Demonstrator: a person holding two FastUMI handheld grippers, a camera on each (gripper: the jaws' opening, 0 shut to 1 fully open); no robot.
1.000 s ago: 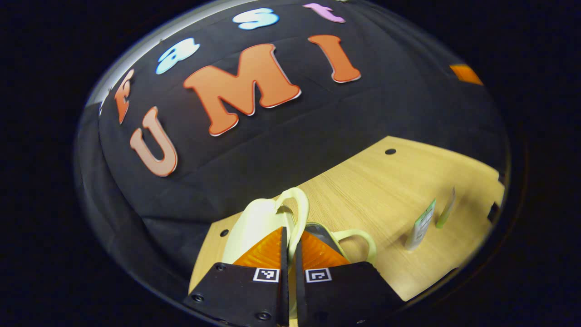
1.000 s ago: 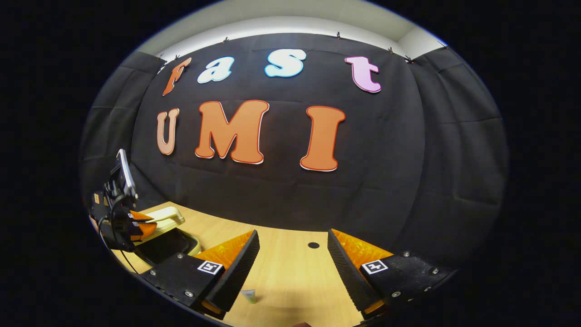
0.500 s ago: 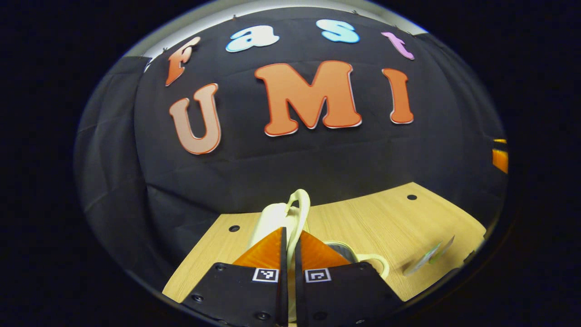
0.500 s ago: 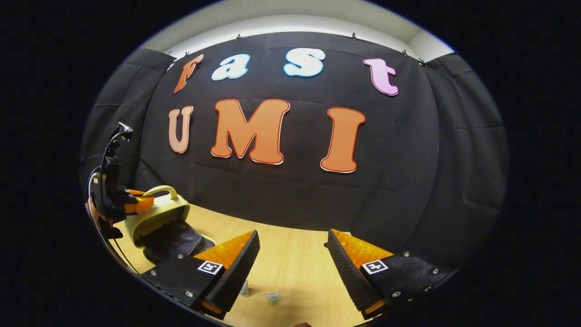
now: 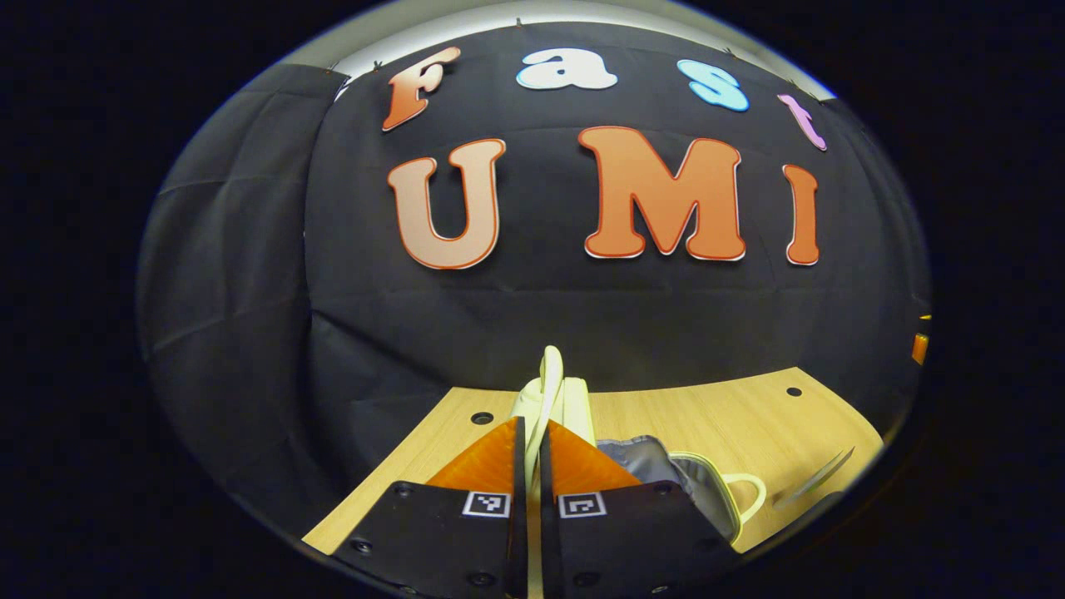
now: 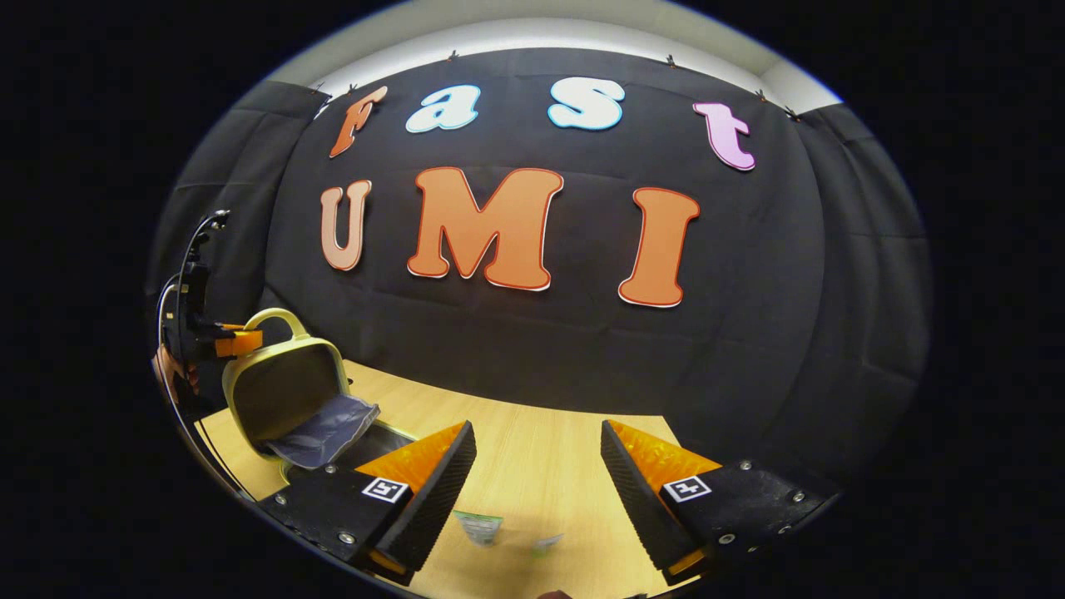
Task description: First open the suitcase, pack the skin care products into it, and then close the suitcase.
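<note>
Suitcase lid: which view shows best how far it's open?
Right gripper view. The suitcase lid stands raised, side-on, its grey lining sagging out, with the left claw on its handle. The left gripper view sees the lid edge-on behind its own shut fingers.

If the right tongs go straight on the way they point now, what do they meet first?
Probably the bare wooden table, then the black cloth wall behind it. The open right tongs point between the two; depth is unclear.
</note>
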